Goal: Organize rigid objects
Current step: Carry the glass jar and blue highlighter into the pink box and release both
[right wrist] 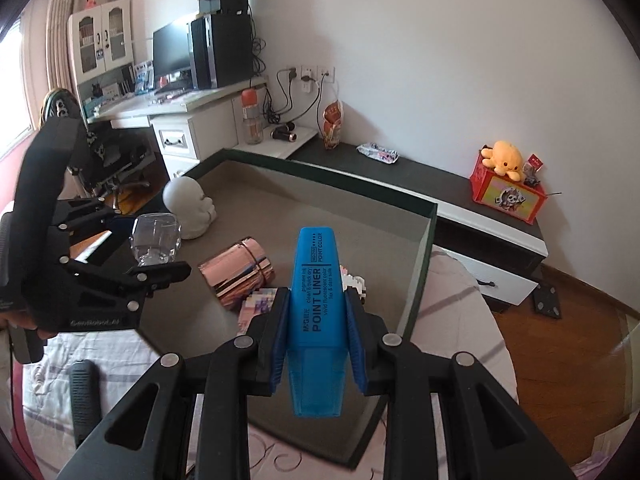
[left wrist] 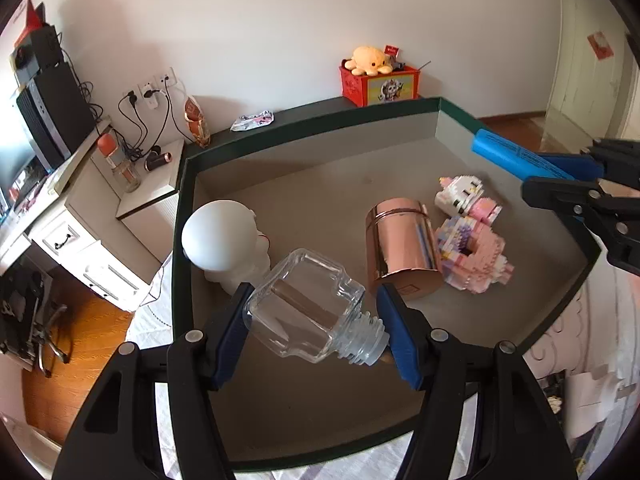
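My left hand-held gripper (left wrist: 312,320) is clamped on a clear glass jar (left wrist: 304,308), its blue pads pressing the flat base on one side and the threaded mouth on the other, so the jar lies crosswise over a shallow tray (left wrist: 320,120) with dark green walls and a matte grey-brown floor. From this wrist view the jar is faceted, lidless and looks empty. In the tray, just beyond it, stands a smooth white figurine (left wrist: 224,240) with a round head; to the right a shiny rose-gold cylinder tin (left wrist: 404,252) lies on its side, touching a knobbly pink and white brick-built toy (left wrist: 472,256), with a second small brick figure (left wrist: 460,196) behind. On the low cabinet past the tray a red crate (left wrist: 380,84) holds a plush yellow octopus (left wrist: 370,58). From the right wrist view, my right hand-held gripper (right wrist: 318,320) is closed narrowly on a blue plastic highlighter (right wrist: 316,300), flat-sided and printed POINT LINER, pointing out over the tray's (right wrist: 424,260) right half. To the left my other hand-held gripper (right wrist: 156,256) carries the jar (right wrist: 156,240) above the tray, near the white figurine (right wrist: 188,204) and the rose-gold tin (right wrist: 240,276).
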